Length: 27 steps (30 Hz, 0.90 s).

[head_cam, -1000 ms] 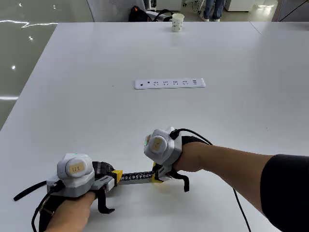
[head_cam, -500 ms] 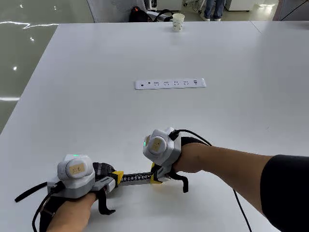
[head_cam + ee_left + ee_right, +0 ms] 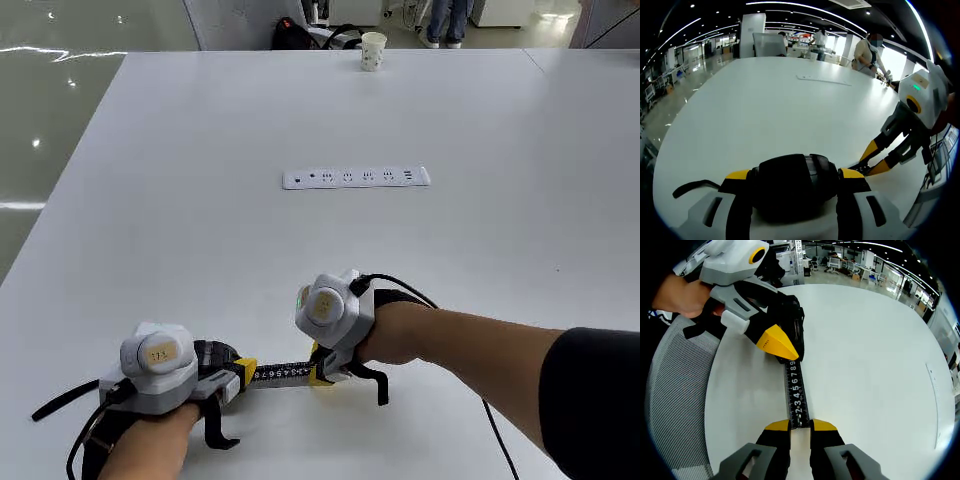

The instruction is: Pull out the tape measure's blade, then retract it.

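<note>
- The tape measure (image 3: 792, 187) is held by its black body between the closed jaws of the left tool (image 3: 232, 372), low over the near left part of the tabletop (image 3: 470, 240). Whether it rests on the surface cannot be told.
- The right tool (image 3: 801, 426) is pinched narrow on the free end of the blade (image 3: 794, 390). A short stretch is out between the two tools, with the numbers up to nine readable in the right gripper view.
- The blade is judged to be only a little way out, so most of the pull is yet to be made.
- The right tool should be drawn straight away from the body, in line with the blade, so that the strip is neither twisted nor kinked at the mouth.
- The left tool should be kept steady and level, otherwise the body may be dragged along and nothing gained.
- The pinch on the tip should be held firm, since a slip would let the spring snap the blade back.
- For the return, the blade should be fed back under the right tool's control, not let fly.
- The power strip (image 3: 355, 178) and the paper cup (image 3: 373, 50) lie well away and are not judged to be in the path.
</note>
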Motion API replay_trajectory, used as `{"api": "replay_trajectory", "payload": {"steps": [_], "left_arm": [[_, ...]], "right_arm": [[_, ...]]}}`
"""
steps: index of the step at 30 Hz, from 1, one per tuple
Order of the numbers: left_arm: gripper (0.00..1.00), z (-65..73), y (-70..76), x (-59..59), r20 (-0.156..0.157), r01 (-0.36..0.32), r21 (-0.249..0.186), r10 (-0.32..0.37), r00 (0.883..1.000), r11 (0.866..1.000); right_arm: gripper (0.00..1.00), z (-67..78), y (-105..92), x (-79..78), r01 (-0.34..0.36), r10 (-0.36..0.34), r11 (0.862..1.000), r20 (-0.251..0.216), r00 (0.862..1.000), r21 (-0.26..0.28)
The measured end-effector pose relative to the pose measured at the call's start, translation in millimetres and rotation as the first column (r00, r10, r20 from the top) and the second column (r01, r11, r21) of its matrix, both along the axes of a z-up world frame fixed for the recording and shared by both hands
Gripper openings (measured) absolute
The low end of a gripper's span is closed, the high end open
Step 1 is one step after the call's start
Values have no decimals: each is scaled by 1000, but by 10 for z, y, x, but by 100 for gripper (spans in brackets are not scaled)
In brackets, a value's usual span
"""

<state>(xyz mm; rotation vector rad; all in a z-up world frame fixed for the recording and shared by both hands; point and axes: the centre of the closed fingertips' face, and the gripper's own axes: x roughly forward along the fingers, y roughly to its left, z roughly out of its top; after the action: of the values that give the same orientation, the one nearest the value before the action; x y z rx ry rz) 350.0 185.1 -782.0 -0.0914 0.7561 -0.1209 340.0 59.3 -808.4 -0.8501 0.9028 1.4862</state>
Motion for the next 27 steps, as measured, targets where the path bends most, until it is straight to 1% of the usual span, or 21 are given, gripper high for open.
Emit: {"api": "replay_trajectory", "payload": {"steps": [18,21,27], "left_arm": [[64,1,6,3,-1,-1,-19,1,1000,1000],[64,6,16,5,2,-1,-30,1,1000,1000],[64,12,6,0,7,-2,-37,3,1000,999]], "right_arm": [[10,-2,77,2,19,-18,1000,-14,1000,16],[10,-7,102,-1,16,-16,1000,-12,1000,19],[10,0,129,-12,21,-20,999,-11,1000,25]]}}
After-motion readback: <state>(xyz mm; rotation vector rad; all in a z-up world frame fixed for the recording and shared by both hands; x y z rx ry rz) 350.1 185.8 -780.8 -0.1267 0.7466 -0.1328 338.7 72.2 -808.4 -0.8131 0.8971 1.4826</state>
